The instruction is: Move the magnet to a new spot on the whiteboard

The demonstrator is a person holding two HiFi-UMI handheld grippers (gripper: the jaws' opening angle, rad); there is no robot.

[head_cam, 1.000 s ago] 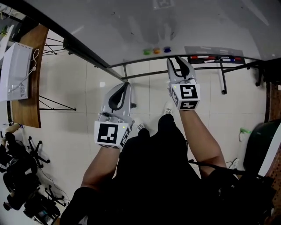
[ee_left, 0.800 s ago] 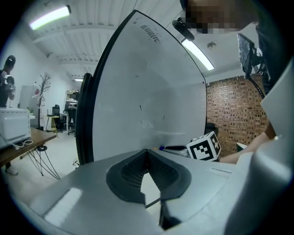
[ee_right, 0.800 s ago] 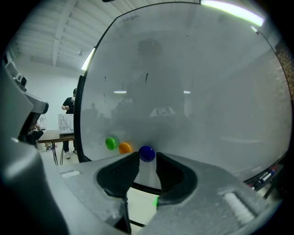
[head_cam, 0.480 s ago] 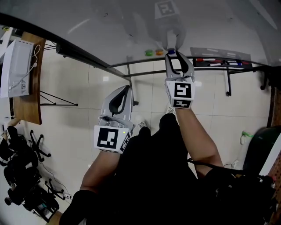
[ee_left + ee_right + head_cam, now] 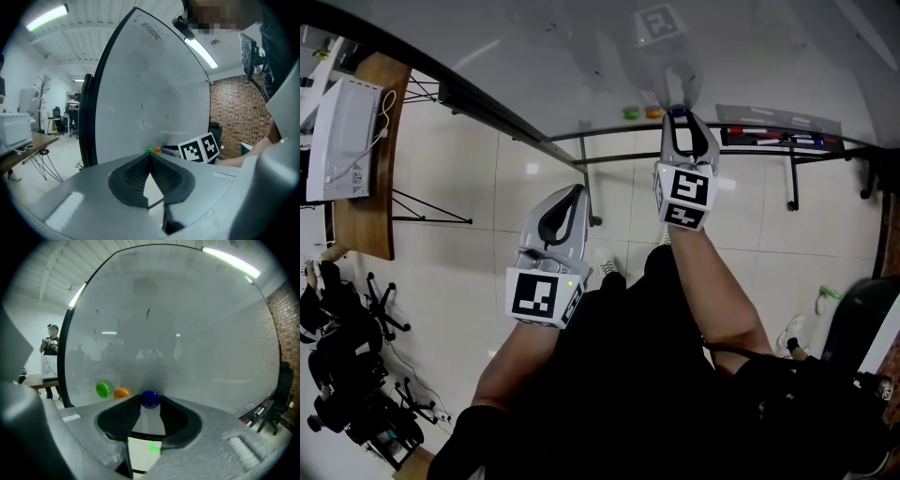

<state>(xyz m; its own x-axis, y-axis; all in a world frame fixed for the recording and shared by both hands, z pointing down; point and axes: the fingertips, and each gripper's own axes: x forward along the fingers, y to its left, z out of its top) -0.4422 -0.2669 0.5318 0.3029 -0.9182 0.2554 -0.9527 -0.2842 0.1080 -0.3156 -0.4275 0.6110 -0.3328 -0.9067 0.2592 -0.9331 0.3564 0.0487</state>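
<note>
**Right hand-held gripper brought up to the blue magnet**

Since the earlier frames the right hand-held gripper [image 5: 679, 120] has been carried forward to the whiteboard [image 5: 197, 333], from short of the row of magnets to a place around the blue magnet [image 5: 150, 399]. Its jaws have just been widened and then eased in a little. They are seen apart, with the blue magnet between their tips and flush with both. A firm clamp cannot be confirmed. The left hand-held gripper [image 5: 572, 192] is held low and back from the board, its jaws together and nothing between them.

The magnet lies straight ahead of the right gripper, stuck to the bottom part of the board. It is round, so no long axis needs to be matched. The right hand is judged much the nearer, and the pull-off is best left to it.

An orange magnet [image 5: 121, 393] sits just beside the blue one on its left, and a green magnet [image 5: 103, 389] next to that. The dark board frame [image 5: 69, 352] stands further left, and a marker tray [image 5: 787, 139] is fixed lower right. Wide bare board is left above and to the right, so a new spot is best sought there.
</note>
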